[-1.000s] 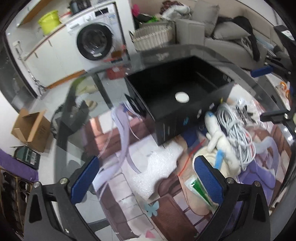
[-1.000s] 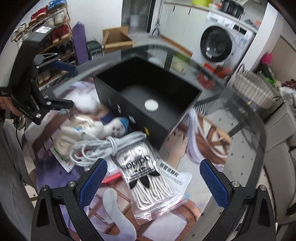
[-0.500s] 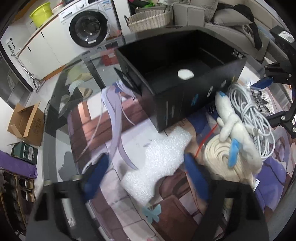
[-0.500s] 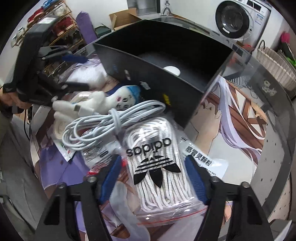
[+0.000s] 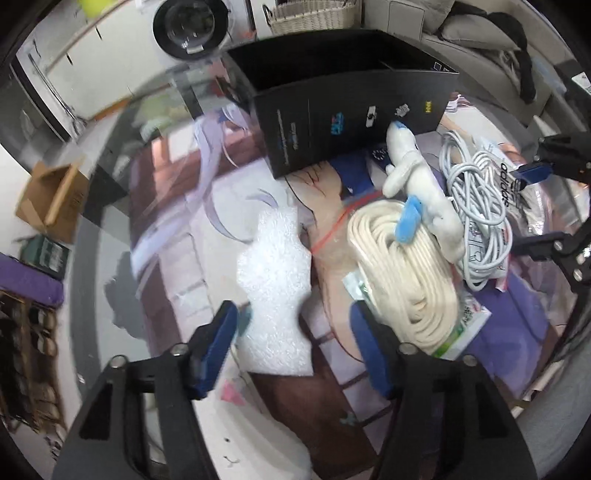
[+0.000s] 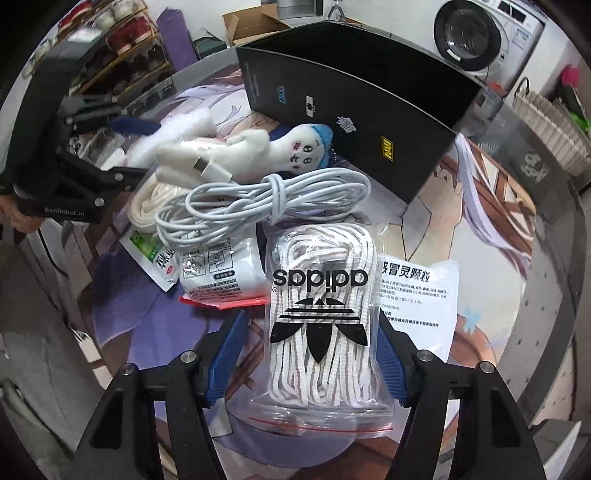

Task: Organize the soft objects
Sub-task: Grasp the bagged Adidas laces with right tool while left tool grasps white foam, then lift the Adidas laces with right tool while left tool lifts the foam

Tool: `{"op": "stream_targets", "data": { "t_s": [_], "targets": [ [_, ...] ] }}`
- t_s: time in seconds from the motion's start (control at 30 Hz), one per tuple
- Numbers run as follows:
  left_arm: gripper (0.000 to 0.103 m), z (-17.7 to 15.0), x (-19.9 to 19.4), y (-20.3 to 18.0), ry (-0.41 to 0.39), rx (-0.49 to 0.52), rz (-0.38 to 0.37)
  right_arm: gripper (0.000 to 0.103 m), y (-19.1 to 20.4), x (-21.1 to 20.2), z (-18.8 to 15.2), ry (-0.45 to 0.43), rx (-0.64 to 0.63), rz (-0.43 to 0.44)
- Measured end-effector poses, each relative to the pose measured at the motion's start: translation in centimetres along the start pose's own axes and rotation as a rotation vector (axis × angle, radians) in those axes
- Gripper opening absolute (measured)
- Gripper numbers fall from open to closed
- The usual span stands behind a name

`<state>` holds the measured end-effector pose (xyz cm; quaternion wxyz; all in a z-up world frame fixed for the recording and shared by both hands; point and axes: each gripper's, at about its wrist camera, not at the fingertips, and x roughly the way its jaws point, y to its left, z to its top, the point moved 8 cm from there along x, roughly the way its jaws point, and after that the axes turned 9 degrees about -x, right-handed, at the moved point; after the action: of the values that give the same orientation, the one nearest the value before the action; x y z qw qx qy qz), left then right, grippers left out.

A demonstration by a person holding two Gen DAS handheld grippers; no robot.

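A black box (image 5: 351, 92) (image 6: 343, 110) stands open on the printed mat. A white foam sheet (image 5: 277, 288) lies between the fingers of my open left gripper (image 5: 291, 350). A cream rope coil (image 5: 402, 273), a white plush toy (image 5: 417, 184) (image 6: 266, 147) and a white cable bundle (image 5: 476, 199) (image 6: 258, 199) lie to its right. My open right gripper (image 6: 310, 354) straddles the bagged adidas laces (image 6: 321, 317), its pads close to the bag's sides. I cannot tell if they touch it.
A white medicine packet (image 6: 417, 288), a white bagged roll (image 6: 221, 273) and a green sachet (image 6: 155, 258) lie around the laces. A washing machine (image 5: 192, 29), a wicker basket (image 5: 310, 14), a sofa (image 5: 491, 33) and a cardboard box (image 5: 51, 199) stand beyond the round glass table.
Both grippers came down and forward toward the mat. The left now straddles the foam sheet and the right straddles the laces bag; both have narrowed.
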<state>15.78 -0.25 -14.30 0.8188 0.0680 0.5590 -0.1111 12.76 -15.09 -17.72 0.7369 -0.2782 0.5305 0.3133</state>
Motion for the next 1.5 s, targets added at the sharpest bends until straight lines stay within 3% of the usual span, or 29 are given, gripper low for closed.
{"op": "stream_targets", "data": {
  "t_s": [0.1,0.17,0.23,0.63,0.73,0.87,1.17,1.33,1.5],
  "targets": [
    [0.062,0.2,-0.4,-0.2,-0.017,0.008,0.025,0.061,0.5,0.0,0.0,-0.007,-0.003,-0.012],
    [0.055,0.5,-0.4,0.0,-0.023,-0.021,0.016,0.049,0.6,-0.2,-0.2,-0.009,-0.01,-0.033],
    [0.037,1.1,-0.4,0.5,-0.037,-0.029,0.024,0.044,-0.2,-0.3,-0.1,-0.011,-0.007,-0.025],
    [0.034,1.2,-1.7,1.0,-0.088,-0.05,-0.02,0.036,-0.3,-2.4,0.0,-0.059,-0.023,-0.059],
    [0.034,1.6,-2.8,0.8,-0.126,-0.047,-0.027,0.035,-0.4,-4.3,0.7,-0.131,-0.008,-0.095],
    [0.034,2.3,-4.7,0.7,-0.205,-0.055,-0.031,0.035,-0.7,-8.1,2.2,-0.31,0.034,-0.132],
    [0.034,3.5,-11.5,0.4,-0.54,-0.093,-0.009,0.035,1.1,-15.4,3.8,-0.715,0.124,-0.261],
    [0.035,2.8,-15.0,-1.0,-0.71,-0.076,-0.022,0.035,3.0,-18.1,3.4,-0.872,0.145,-0.337],
    [0.035,1.4,-17.4,-1.1,-0.887,-0.13,0.047,0.036,4.8,-20.3,1.7,-0.985,0.181,-0.437]
  ]
}}
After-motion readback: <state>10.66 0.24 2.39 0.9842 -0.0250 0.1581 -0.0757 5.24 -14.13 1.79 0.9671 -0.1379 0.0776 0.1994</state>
